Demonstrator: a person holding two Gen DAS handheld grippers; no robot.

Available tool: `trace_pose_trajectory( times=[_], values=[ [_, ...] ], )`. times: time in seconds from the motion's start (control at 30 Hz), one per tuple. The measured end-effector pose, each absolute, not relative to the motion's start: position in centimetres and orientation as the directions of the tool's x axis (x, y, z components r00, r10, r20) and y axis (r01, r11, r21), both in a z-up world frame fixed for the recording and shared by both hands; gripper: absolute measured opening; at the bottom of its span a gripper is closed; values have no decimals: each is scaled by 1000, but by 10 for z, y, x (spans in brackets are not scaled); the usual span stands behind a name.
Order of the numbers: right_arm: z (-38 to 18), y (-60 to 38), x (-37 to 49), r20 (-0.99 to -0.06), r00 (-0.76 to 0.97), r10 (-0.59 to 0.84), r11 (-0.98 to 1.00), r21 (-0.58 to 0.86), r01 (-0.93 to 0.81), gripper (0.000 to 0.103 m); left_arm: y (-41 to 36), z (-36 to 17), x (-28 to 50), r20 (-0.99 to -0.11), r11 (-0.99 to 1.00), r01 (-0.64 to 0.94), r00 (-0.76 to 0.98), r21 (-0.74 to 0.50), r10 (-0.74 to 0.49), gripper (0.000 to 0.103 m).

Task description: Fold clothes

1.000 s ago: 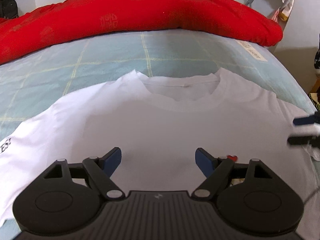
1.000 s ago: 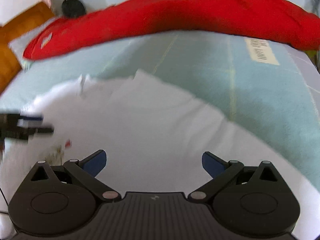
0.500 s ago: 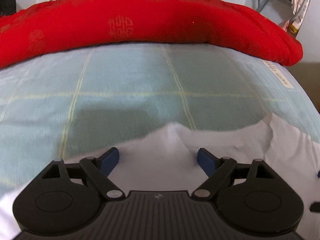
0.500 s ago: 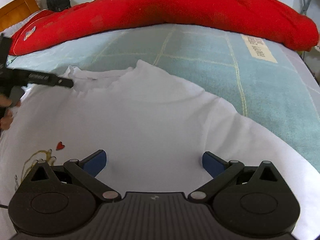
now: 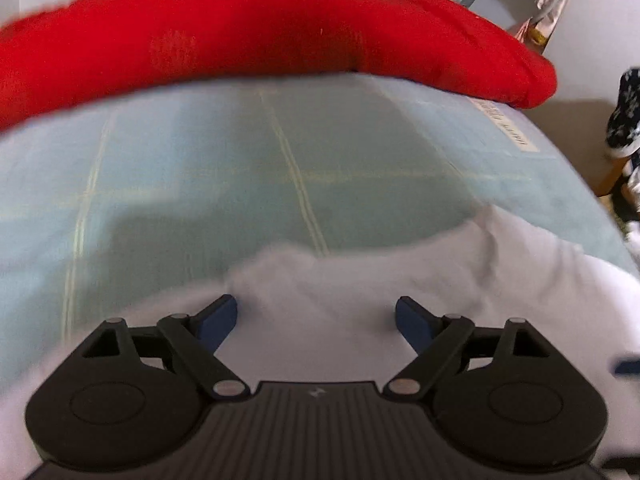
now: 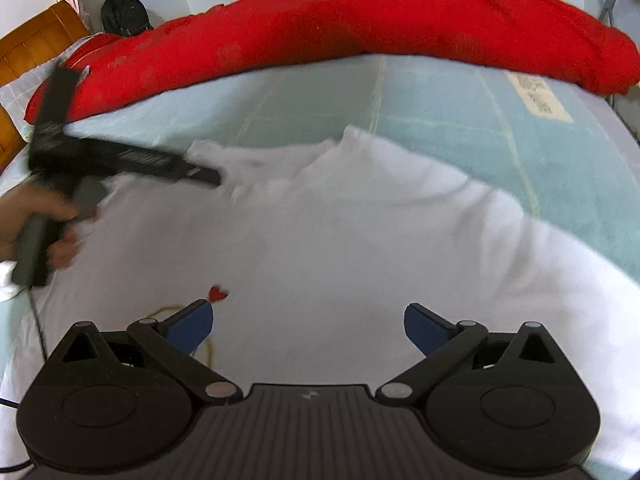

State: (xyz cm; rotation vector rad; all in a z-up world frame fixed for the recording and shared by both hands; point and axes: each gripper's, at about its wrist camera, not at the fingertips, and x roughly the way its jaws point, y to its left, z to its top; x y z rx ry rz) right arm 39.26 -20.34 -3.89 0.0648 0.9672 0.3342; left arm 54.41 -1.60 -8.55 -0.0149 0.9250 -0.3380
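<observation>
A white T-shirt (image 6: 360, 248) lies flat on the bed, chest up, with a small red heart print (image 6: 218, 292). Its neck opening (image 6: 276, 160) points toward the red quilt. My right gripper (image 6: 308, 320) hovers open over the chest, nothing between its blue pads. A hand (image 6: 36, 224) holds my left gripper (image 6: 212, 176), whose tip sits at the collar's left side. In the left wrist view the left gripper (image 5: 316, 316) is open above the blurred shoulder edge of the T-shirt (image 5: 360, 288).
A long red quilt (image 6: 360, 28) runs along the far side of the checked blue-green sheet (image 5: 240, 168). A wooden headboard (image 6: 24, 52) and a black backpack (image 6: 124, 12) are at the far left. The bed's edge drops off at the right (image 5: 580, 152).
The left gripper has moved forward from over the chest to the shirt's collar edge, then shifted right along it. The right gripper has stayed open over the chest.
</observation>
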Motion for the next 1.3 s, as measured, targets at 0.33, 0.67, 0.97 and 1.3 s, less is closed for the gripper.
trace_pose_trajectory(
  times=[0.33, 0.67, 0.97, 1.3],
  values=[
    [-32, -197, 370, -802, 552, 231, 969, 137, -208, 103, 13, -21, 489, -774, 912, 378, 524, -161, -354, 88],
    [-68, -190, 350, -870, 475, 133, 981, 45, -191, 103, 61, -20, 381, -856, 903, 402, 404, -150, -323, 88],
    [-66, -199, 333, -829, 530, 181, 963, 39, -268, 103, 28, -63, 297, -854, 926, 376, 471, -32, -221, 88],
    [-63, -241, 245, -874, 437, 211, 912, 15, -410, 103, 16, -59, 209, -909, 967, 250, 412, 41, -68, 88]
  ],
)
